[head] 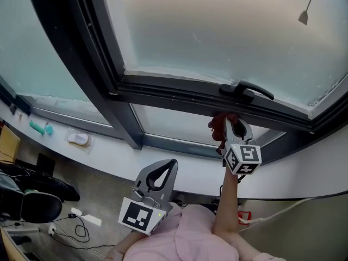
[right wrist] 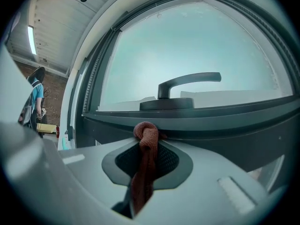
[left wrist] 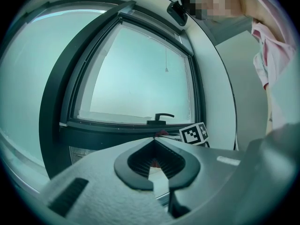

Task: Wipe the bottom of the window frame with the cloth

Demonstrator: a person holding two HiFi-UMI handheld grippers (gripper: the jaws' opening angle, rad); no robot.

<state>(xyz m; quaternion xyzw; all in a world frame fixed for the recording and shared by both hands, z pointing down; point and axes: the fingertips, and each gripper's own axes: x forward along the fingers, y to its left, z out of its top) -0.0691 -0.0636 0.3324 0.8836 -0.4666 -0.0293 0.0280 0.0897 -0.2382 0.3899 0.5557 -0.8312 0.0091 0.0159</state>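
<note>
Right tool [right wrist: 149, 146] is clamped mid-length on the red cloth [right wrist: 146, 139], likely soft, light and limp. Its wad at 12 o'clock is against the window frame [right wrist: 220, 123]. Left tool [left wrist: 154, 142] is closed and empty.

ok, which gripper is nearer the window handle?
Right. The right gripper, shut on the cloth, is just below the window handle. The left gripper hangs lower and to the left, well clear of it.
</note>
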